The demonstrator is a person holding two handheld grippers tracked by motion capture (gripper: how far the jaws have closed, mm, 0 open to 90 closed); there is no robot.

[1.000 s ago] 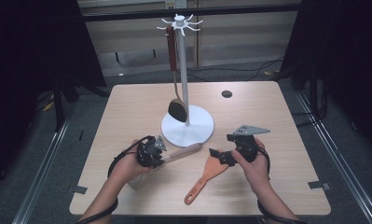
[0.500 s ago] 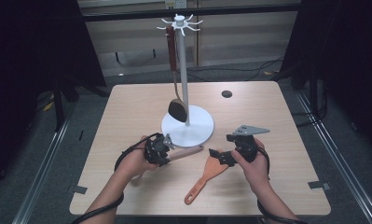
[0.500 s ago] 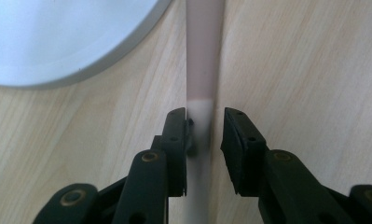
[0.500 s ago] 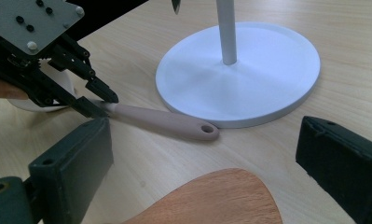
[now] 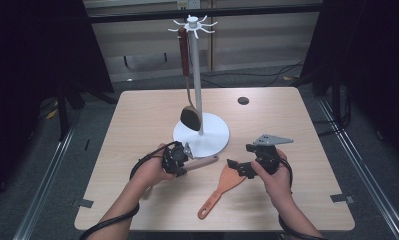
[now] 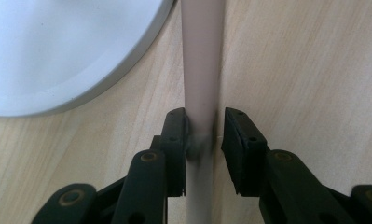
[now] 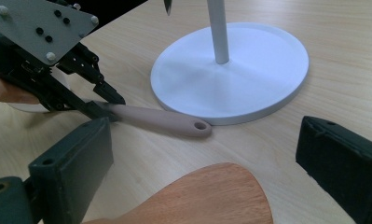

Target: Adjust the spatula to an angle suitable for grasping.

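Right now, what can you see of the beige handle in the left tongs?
The beige handle is a smooth, matte, plastic-looking bar with a hanging hole in its rounded end. It lies flat on the table, its tip beside the white stand base. The left tongs straddle it: one pad touches, the other stands just clear.

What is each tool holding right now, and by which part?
Nothing firmly. The left tool straddles the beige utensil handle; its jaws have just been opening, with a slight gap. The right tool stands open over the orange spatula.
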